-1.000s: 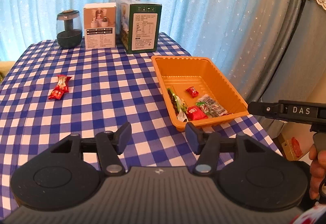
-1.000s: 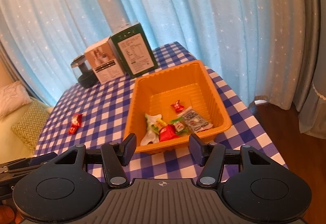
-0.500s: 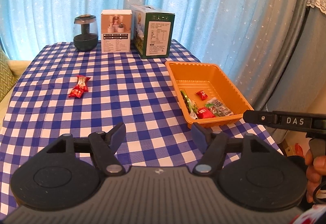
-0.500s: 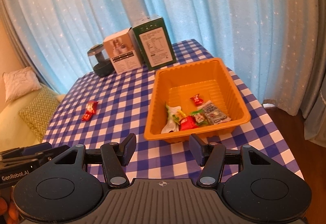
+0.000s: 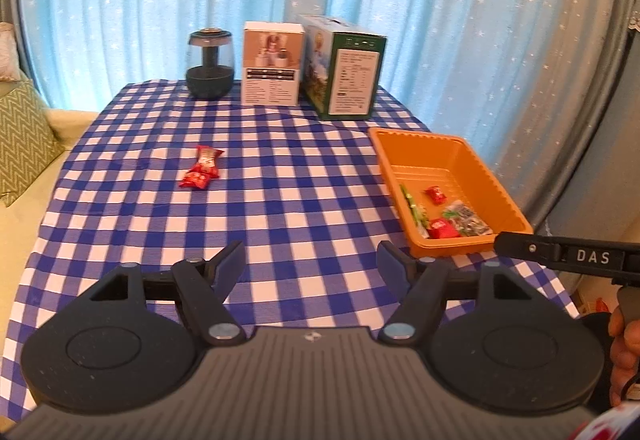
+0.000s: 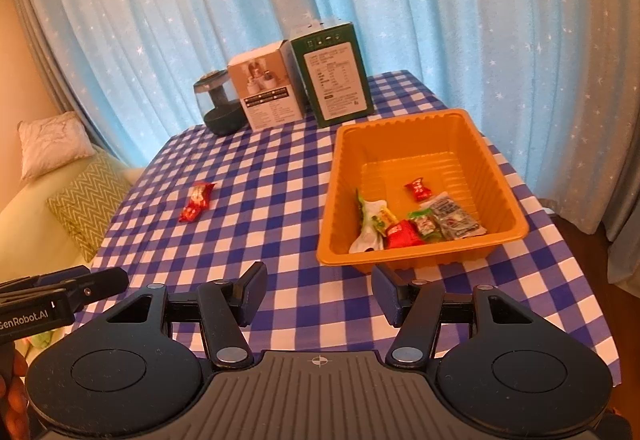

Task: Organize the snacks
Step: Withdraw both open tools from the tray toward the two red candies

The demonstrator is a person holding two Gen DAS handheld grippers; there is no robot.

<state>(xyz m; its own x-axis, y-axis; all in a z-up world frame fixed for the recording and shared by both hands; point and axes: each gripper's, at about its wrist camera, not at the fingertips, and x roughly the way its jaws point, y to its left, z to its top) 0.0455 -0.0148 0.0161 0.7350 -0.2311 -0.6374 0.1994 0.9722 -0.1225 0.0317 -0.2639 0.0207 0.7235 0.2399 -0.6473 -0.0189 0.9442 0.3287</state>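
Jaws of both tools come first, at the near edge of the table (image 5: 120, 224). The left gripper (image 5: 310, 262) hangs over the blue-and-white checked cloth with its fingers spread wide and only bare cloth between them. The right gripper (image 6: 318, 288) hovers just short of the tray's near wall, its fingers parted at a middling width and gripping nothing. Each tool's side shows at the margin of the other's view, with part of a hand (image 5: 622, 352) on the handle.

Beyond them, by the right edge of the table, sits the orange tray (image 6: 404, 262). Its near end holds a small heap of snacks: a white-and-green packet (image 6: 370, 226), a red packet (image 6: 402, 234) and a clear printed packet (image 6: 454, 218), all touching or overlapping. One small red candy (image 6: 418, 188) lies apart from the heap, nearer the tray's middle.

Left of the tray, well apart from it, two red wrapped candies (image 5: 203, 173) lie together on the open cloth, towards the left half of the table.

Along the far edge stand a dark jar with a clear dome (image 5: 210, 64), a white box (image 5: 273, 70) and a green box (image 5: 346, 74), in a row from left to right.
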